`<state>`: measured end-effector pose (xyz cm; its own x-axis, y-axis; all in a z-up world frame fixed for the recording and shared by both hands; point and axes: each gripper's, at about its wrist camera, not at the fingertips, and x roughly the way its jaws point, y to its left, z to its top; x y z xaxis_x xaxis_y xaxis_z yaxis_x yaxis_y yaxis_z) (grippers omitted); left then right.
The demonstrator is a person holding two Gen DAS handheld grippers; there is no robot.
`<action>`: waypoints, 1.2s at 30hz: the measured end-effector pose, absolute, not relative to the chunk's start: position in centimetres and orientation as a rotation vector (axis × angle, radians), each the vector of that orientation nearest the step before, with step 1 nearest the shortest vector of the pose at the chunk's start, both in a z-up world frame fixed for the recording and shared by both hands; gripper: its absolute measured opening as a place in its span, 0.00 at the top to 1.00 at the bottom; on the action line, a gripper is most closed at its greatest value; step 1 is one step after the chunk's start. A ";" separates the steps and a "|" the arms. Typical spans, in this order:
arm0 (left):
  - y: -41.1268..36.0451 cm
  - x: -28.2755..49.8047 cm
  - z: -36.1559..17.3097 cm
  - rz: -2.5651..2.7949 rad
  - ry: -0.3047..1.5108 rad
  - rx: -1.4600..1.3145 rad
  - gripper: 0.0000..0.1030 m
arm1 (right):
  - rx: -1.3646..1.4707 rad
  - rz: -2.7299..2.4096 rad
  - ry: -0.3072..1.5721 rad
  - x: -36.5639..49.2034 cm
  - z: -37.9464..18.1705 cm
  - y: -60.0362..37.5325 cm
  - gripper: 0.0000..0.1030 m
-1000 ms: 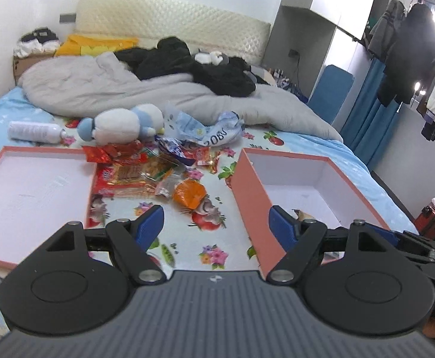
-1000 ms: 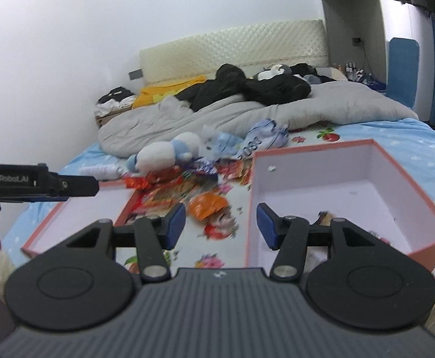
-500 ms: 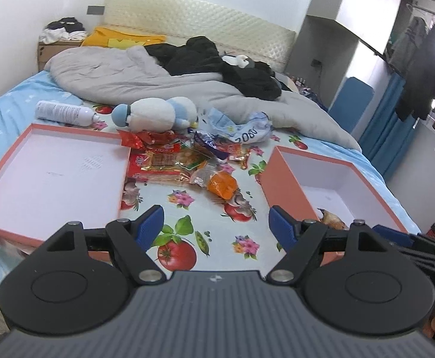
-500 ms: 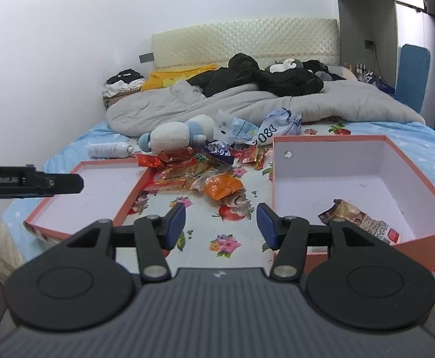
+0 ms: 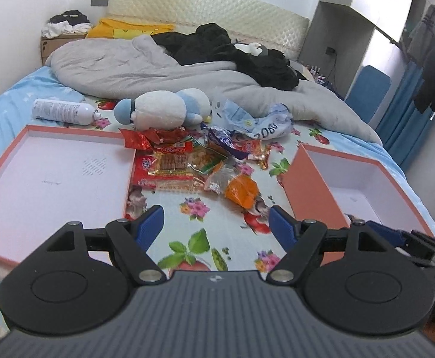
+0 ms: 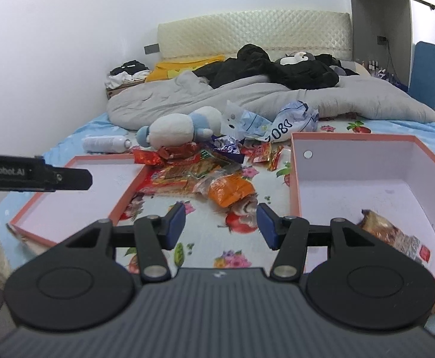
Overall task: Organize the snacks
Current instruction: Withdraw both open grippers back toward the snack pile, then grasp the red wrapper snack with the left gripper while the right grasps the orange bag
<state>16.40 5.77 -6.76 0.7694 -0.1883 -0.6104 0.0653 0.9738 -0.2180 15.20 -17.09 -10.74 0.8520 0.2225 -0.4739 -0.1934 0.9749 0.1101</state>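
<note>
A pile of snack packets (image 5: pixel 184 161) lies on the flowered sheet between a shallow orange lid (image 5: pixel 50 179) on the left and a deep orange box (image 5: pixel 357 185) on the right. An orange packet (image 5: pixel 241 191) sits nearest the box. In the right wrist view the pile (image 6: pixel 205 170), the orange packet (image 6: pixel 229 191) and the box (image 6: pixel 396 179) show, with one brown packet (image 6: pixel 387 232) inside the box. My left gripper (image 5: pixel 216 226) is open and empty above the sheet. My right gripper (image 6: pixel 220 223) is open and empty, short of the orange packet.
A plush penguin (image 5: pixel 163 110), a white spray can (image 5: pixel 62 112) and crumpled blue-white bags (image 5: pixel 256 122) lie behind the pile. A grey quilt (image 5: pixel 157 68) and black clothes (image 5: pixel 232 50) cover the far bed. The left gripper's body (image 6: pixel 32 174) shows at the right wrist view's left edge.
Both grippers have moved forward toward the snack pile, after first pulling back and rising. Both stay open and empty. The snacks and boxes have not moved.
</note>
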 end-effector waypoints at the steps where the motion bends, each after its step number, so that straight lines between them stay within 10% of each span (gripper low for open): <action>1: 5.8 17.1 -6.8 -0.133 0.677 -0.182 0.22 | 0.059 0.218 0.504 15.7 -10.9 -17.1 0.46; 15: 6.8 28.1 -9.6 -0.128 0.769 -0.143 0.21 | 0.062 0.244 0.540 23.0 -13.9 -15.0 0.46; 20: 8.1 32.3 -11.3 -0.132 0.797 -0.121 0.21 | 0.033 0.235 0.528 25.3 -15.3 -14.3 0.05; 36: 11.5 45.5 -17.7 -0.046 0.842 0.131 0.21 | -0.074 0.241 0.581 34.2 -20.5 -11.9 0.06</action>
